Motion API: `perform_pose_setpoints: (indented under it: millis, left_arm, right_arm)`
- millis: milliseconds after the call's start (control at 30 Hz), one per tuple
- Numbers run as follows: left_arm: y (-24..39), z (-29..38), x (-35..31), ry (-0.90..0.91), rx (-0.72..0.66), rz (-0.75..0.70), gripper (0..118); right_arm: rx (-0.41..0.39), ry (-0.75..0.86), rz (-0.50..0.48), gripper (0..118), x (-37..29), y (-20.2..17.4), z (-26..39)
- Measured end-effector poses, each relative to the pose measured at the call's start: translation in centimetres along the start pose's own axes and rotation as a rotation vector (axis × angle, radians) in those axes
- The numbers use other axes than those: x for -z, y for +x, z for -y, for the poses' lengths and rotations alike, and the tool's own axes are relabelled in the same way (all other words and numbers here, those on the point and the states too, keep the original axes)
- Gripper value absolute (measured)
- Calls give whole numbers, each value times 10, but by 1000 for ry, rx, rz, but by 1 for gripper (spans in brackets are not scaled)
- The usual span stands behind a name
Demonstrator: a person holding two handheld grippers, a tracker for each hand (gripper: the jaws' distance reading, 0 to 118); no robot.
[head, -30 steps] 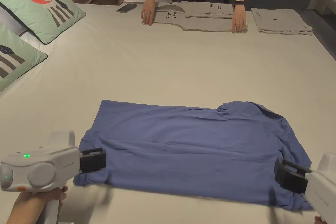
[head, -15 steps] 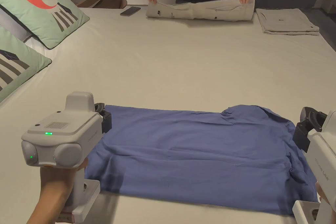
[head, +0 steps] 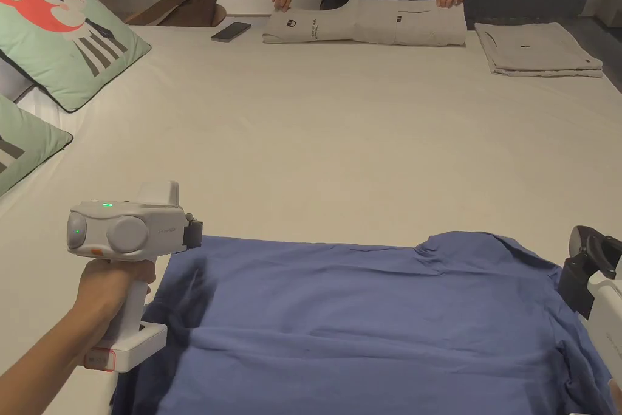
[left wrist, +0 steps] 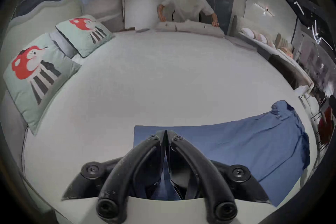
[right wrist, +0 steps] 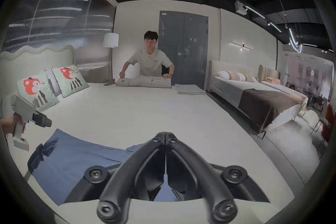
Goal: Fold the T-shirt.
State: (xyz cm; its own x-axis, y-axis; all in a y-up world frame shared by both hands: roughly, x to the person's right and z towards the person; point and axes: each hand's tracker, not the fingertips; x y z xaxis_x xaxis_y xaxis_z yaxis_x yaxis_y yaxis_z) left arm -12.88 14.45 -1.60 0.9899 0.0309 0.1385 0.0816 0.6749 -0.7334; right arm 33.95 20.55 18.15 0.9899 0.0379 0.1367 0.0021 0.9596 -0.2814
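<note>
Blue T-shirt [head: 376,319] lies flat on the bed [head: 364,143] btwn the two tools, its far left corner right under the left hand-held gripper [left wrist: 165,134], jaws together w/ nothing clamped, and its collar end just left of the right hand-held gripper [right wrist: 165,137], jaws likewise together, no cloth btwn them.

Both grippers are lifting clear of the blue T-shirt [head: 376,319]: the left gripper [head: 194,234] is hovering at its far left corner, the right gripper [head: 586,270] beside its right edge. Opposite, a person is laying a grey garment [head: 364,24] flat again.
</note>
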Motion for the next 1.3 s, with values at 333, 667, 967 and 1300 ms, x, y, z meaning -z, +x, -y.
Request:
perform_pose_setpoints:
  millis: [333, 667, 967, 1300]
  left_arm:
    - [-5, -8, 59, -119, -73, -64, 106]
    - [14, 1, 66, -137, 62, -73, 4]
    - [26, -5, 24, -36, 103, -71, 3]
    - [24, -4, -15, 31, 73, 2, 3]
  right_arm:
    - [-13, -67, 19, 0, 35, 7, 10]
    - [-11, -96, 26, 0, 46, 14, 12]
    - [14, -181, 5, 0, 98, 28, 6]
    - [-31, -538, -6, 106, 199, 50, 44]
